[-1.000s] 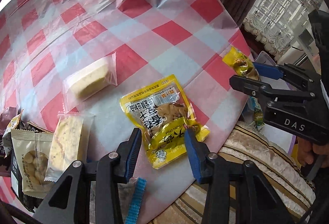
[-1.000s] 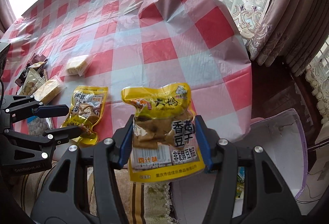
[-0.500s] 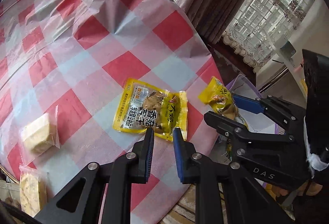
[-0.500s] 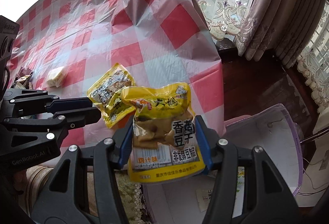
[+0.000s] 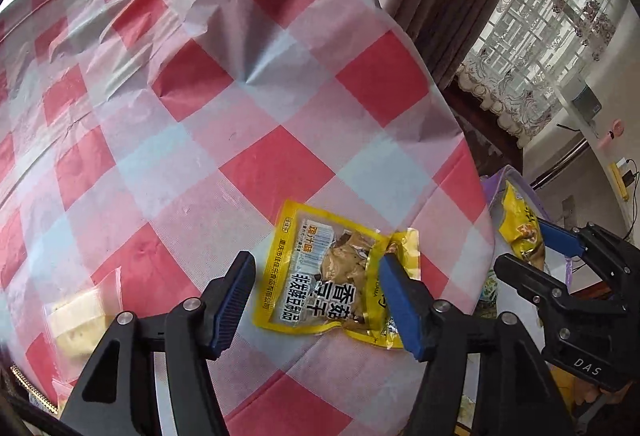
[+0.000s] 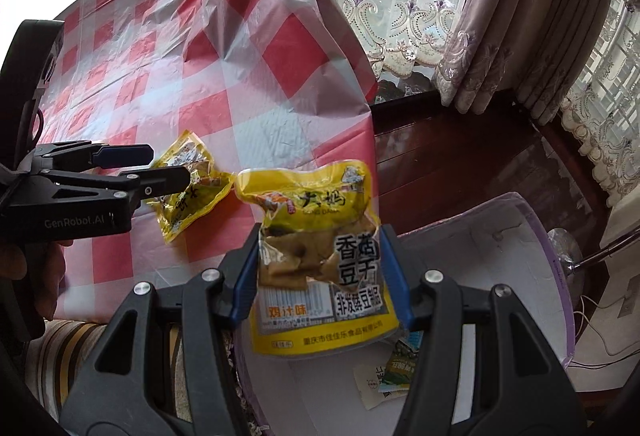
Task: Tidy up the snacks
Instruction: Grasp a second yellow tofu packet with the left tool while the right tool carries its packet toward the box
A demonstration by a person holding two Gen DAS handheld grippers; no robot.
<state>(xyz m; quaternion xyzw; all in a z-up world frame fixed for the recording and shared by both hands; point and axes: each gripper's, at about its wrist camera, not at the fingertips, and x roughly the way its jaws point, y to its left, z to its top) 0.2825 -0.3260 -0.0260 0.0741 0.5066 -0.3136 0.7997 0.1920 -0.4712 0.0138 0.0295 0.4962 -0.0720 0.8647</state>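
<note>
- Mid-transfer of snacks from table to bin — one packet in the air, one on the cloth.
- Right gripper (image 6: 320, 272) pinching a yellow tofu packet (image 6: 316, 256) by its two sides, upright, label facing the camera, hanging over the near edge of the white bin (image 6: 536, 236) with the purple rim.
- Already in the bin: a couple of small sachets (image 6: 394, 368) on its floor.
- Left gripper (image 5: 316, 300) spread wide, straddling a second yellow packet (image 5: 332, 280) that lies flat on the checked tablecloth (image 5: 248, 84) near the table's right edge; right pad touching or overlapping the packet's crumpled end, left pad clear of it.
- Off to the left on the cloth, a clear-wrapped pale cake (image 5: 76, 316), untouched.
- Next move, by judgement: carry the held packet further over the bin and let go; for the left, close on the flat packet — thin, slippery film, so a grip across the bulging middle or a lifted edge looks safer than the flat seal.
- Risk: packet near the table edge could slide off if nudged instead of gripped.
- Against half a second back: left jaws then nearly pressed together just short of the packet, now wide apart and around it; a second back, also open, with the packet further from the edge.
- Right gripper's hold unchanged across all three moments, but the bin fills more of its view now — table corner receded to the left.
</note>
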